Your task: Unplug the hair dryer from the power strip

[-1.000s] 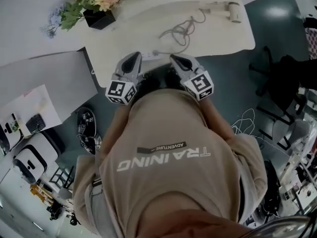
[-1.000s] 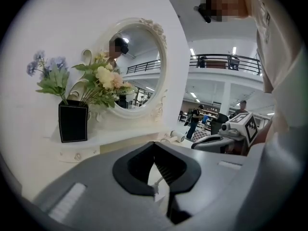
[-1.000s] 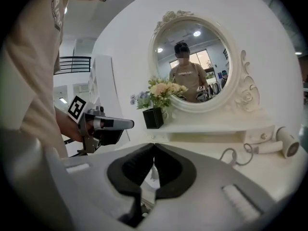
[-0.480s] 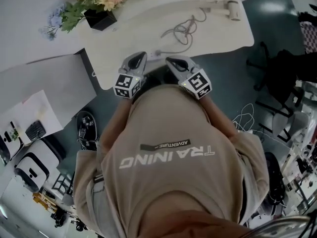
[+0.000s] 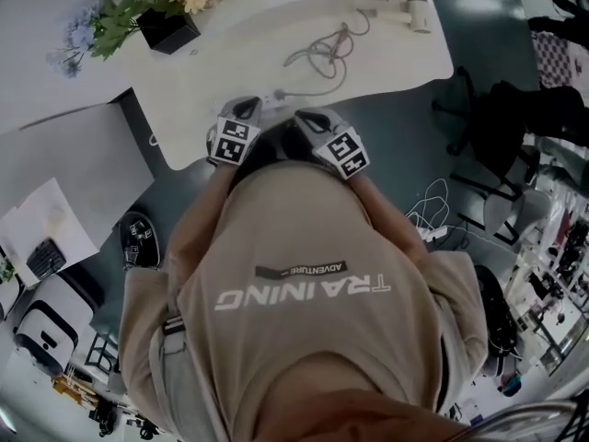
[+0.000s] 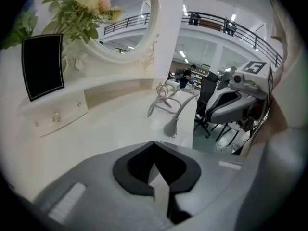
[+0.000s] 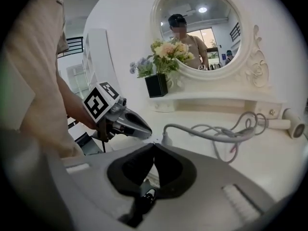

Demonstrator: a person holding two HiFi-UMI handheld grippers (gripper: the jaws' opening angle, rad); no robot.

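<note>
Overall, the white vanity table [image 5: 207,76] carries the hair dryer [image 5: 406,13] at its far right end, and the cord [image 5: 317,52] runs back from it in a loose tangle to the plug [image 5: 279,93]. That plug stands upright at the near edge, on a power strip barely distinguishable from the white top. It lies just ahead of and between the 2 tools, left gripper [image 5: 254,106] and right gripper [image 5: 301,116], both with jaws together on nothing; the left tip looks marginally nearer, so the pull is probably upward.
</note>
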